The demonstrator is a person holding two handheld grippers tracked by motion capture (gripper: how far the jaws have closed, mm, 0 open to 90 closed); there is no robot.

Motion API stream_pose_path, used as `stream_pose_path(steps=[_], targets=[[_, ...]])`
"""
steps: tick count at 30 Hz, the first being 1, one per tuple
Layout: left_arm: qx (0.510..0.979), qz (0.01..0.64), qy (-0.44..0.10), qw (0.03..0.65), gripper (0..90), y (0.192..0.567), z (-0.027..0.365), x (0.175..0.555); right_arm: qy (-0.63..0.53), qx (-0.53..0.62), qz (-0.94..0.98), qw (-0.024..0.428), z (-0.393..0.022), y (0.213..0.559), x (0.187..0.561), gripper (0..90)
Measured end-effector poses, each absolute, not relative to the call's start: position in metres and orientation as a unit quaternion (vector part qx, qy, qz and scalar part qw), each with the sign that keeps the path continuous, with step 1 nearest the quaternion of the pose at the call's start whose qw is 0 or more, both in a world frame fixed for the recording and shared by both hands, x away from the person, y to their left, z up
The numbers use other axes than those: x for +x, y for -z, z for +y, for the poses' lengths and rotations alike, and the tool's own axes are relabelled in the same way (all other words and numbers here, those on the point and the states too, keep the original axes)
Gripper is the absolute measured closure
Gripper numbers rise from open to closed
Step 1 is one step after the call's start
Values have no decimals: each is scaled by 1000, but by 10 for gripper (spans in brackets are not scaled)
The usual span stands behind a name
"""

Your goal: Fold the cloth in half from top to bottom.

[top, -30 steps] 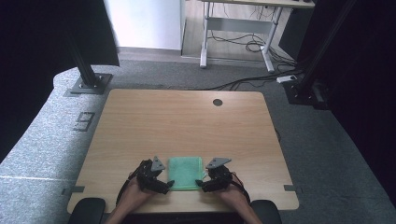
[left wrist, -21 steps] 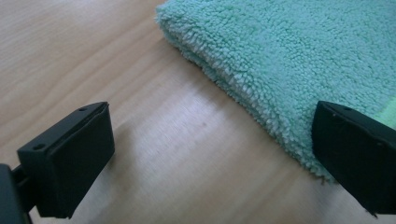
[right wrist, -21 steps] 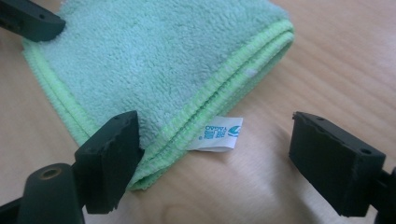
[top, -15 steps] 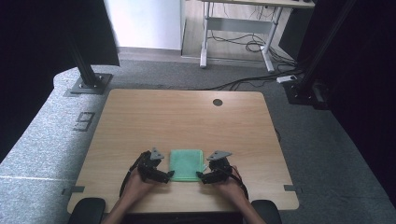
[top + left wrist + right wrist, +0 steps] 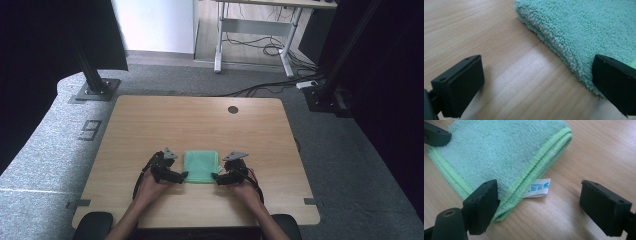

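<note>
Both tongs have drawn back from the folded towel (image 5: 201,166).

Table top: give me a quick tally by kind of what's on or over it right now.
Green folded cloth: 1
White label on the cloth: 1
Tongs, both open: 2, left tongs and right tongs
Hole in the table: 1
Total: 5

Soft even daylight, faint shadows, dark surroundings; close views sharp.

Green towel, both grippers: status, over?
Left gripper open, right gripper open, jaws just widened. Folded green towel flat on table between them, ungripped. Nothing in the way.
</note>
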State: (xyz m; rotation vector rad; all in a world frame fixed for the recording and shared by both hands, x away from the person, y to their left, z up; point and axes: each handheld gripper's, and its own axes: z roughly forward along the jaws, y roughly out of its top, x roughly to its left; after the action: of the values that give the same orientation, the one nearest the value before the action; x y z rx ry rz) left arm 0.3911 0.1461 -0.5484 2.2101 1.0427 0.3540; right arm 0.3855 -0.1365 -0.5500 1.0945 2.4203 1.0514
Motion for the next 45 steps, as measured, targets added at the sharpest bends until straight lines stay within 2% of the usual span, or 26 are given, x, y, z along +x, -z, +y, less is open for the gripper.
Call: stream_pose_path(steps=[20, 45], targets=[[838, 412, -141, 328, 0, 548, 141, 436, -360, 404, 827, 152, -138, 550, 423, 154], [833, 421, -141, 331, 0, 549, 138, 465, -371, 415, 815, 161, -142, 552, 454, 148]])
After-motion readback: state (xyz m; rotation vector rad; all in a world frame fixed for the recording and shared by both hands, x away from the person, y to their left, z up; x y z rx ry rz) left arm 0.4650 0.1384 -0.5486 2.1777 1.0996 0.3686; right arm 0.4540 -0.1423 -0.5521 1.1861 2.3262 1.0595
